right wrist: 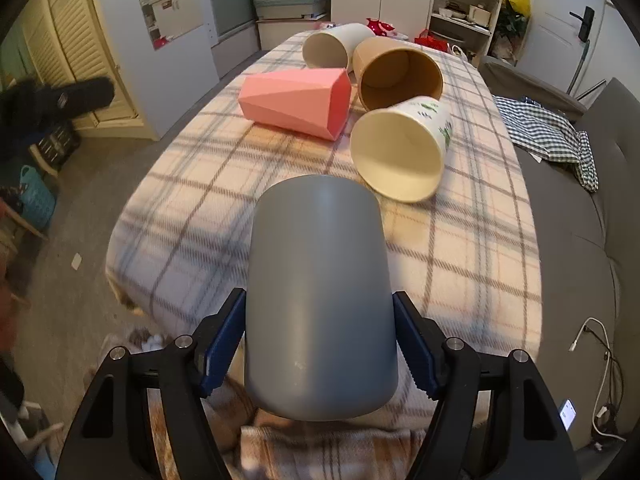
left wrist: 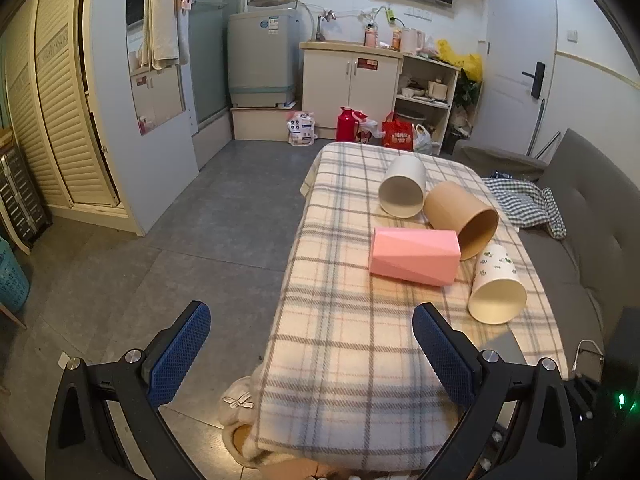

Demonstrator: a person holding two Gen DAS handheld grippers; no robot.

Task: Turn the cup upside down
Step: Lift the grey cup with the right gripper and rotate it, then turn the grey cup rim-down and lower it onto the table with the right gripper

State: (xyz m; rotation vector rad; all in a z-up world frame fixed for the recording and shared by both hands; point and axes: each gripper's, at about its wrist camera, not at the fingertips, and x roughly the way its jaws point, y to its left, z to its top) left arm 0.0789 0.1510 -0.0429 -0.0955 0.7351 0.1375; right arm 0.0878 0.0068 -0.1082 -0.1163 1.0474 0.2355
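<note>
Sitting between right fingers (right wrist: 224,340), grey cup (right wrist: 320,304)

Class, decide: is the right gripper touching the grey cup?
Touching. The right wrist view shows the right gripper with both blue pads pressed against the sides of the grey cup.

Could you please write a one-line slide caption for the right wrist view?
Right gripper clamps a grey cup above the plaid-covered table, with four cups lying on their sides beyond.

Four cups (right wrist: 396,148) on their sides on table (right wrist: 192,216), far end; fifth cup (right wrist: 320,300) nearest, between right tool (right wrist: 320,344) fingers.
</note>
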